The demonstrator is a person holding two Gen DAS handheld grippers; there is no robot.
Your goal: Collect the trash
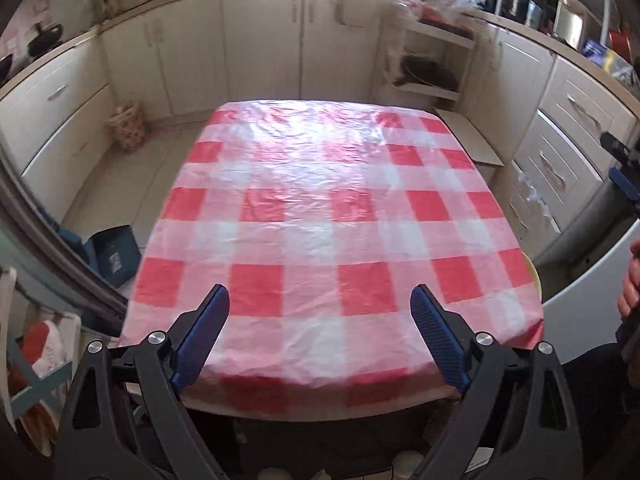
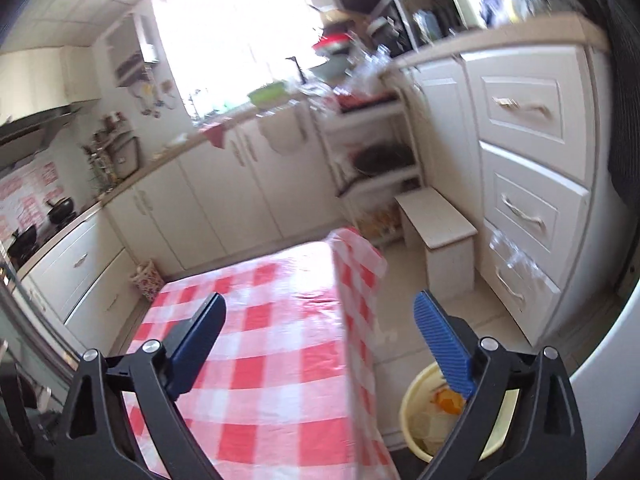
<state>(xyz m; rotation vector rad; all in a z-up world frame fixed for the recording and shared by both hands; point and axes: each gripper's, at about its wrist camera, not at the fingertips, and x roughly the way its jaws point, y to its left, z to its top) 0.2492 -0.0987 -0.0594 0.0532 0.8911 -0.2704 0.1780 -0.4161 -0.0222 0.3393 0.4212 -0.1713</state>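
Red-and-white checked plastic covers the table (image 1: 320, 208), its sheet wrinkled and glossy under the window light. The left gripper (image 1: 320, 300) hangs above the near edge of the table, jaws spread wide with nothing between the blue pads (image 1: 202, 340). The right gripper (image 2: 320, 312) is off the table's right side, also spread wide and holding nothing; its left finger lies over the cloth and its right finger over the floor. Below that right finger a pale yellow bin (image 2: 412, 408) stands on the floor just beside the table, and inside it lies trash (image 2: 446, 400): an orange scrap among pale crumpled bits. A white stool (image 2: 440, 232) stands near the drawers (image 2: 524, 208) past the table's far corner. In the left view, a floral bag (image 1: 128, 128) stands on the floor by the cabinets, and a blue box (image 1: 114, 254) lies left of the table.
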